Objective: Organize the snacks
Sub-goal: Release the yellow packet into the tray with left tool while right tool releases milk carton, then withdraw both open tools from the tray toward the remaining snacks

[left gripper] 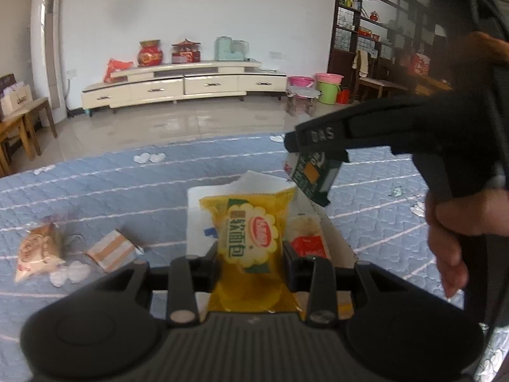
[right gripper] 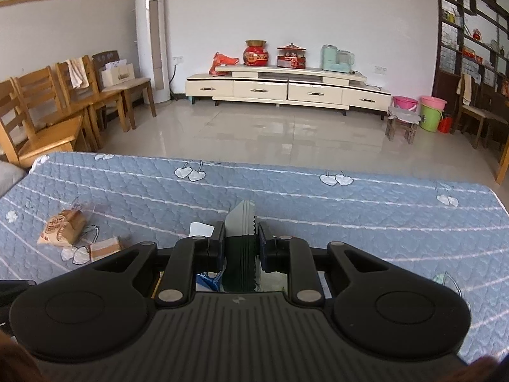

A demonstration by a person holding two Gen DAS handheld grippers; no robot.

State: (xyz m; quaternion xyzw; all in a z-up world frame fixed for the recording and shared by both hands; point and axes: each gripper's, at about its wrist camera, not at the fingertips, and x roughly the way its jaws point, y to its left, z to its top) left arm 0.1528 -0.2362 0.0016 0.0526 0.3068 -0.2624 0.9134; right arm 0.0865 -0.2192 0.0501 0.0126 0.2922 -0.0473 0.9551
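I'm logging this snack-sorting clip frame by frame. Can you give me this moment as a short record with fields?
surface: blue quilted cover
left gripper: jaws shut on yellow bread packet
right gripper: jaws shut on dark green packet
container: white box, under both packets, red-and-white snack inside
loose on cover: bread loaf bag, striped packet
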